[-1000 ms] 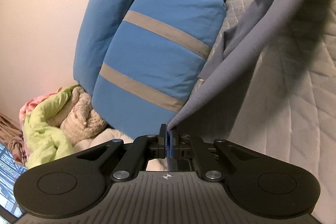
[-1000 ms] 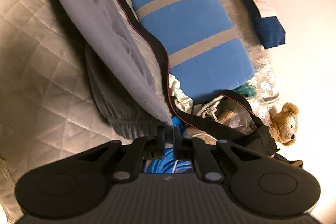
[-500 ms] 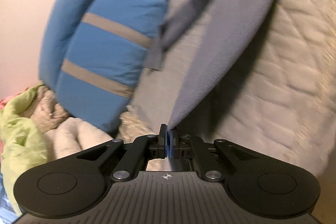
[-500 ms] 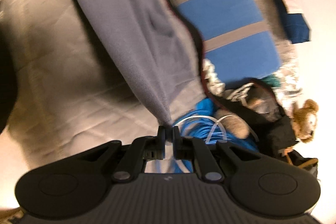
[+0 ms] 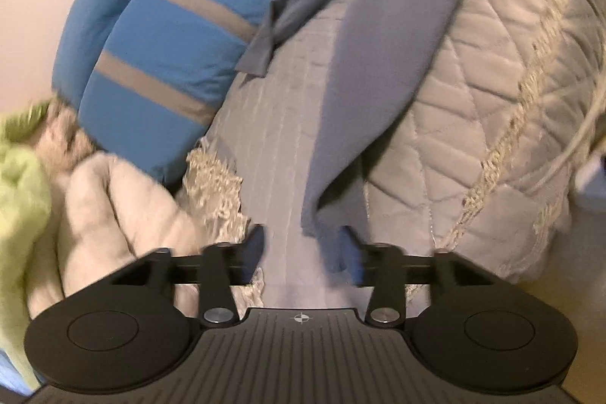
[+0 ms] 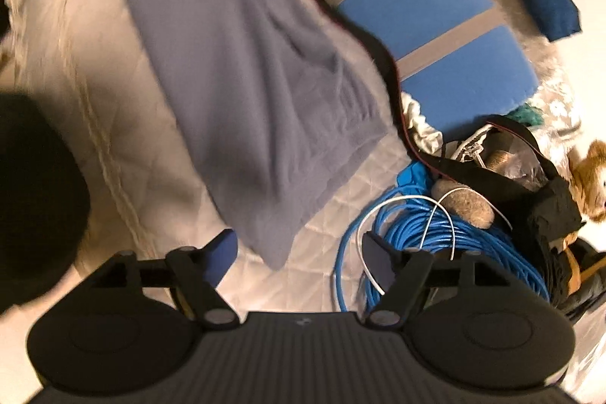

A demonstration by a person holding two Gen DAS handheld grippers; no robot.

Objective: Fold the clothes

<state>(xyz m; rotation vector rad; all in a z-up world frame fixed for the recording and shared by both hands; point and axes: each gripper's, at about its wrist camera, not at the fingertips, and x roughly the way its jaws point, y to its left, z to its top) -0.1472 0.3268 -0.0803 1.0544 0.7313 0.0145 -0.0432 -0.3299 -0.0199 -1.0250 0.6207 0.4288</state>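
- We see the grey garment [image 6: 242, 93] lying across the quilted bedspread [image 6: 75, 70] of the bed, and we take it as our landmark.
- Our left gripper [image 5: 301, 245] has its jaws released; they have just been opening, and a corner of the grey garment [image 5: 378, 63] hangs between them, close to the right-hand finger, with no pad pressing on it.
- Our right gripper [image 6: 299, 252] also stands with its jaws released and wide; they too have just been opening, and the garment's lower corner lies on the bedspread between them, touching neither finger.
- In the left wrist view a blue cushion with grey stripes [image 5: 170, 44] sits to the left of the garment, against the wall.
- Below that cushion, further left of the garment, we see a cream fluffy blanket [image 5: 113, 207] and a lime-green cloth [image 5: 19, 195].
- In the right wrist view the same blue cushion with grey stripes [image 6: 435, 25] lies to the right of the garment, with a black strap [image 6: 378, 52] running between the two.
- Right of the garment's lower corner lies a coil of blue cable [image 6: 435, 237] with a white wire [image 6: 401, 203] over it.
- Further right of the garment sits a brown teddy bear [image 6: 591, 177], partly cut off by the frame edge.
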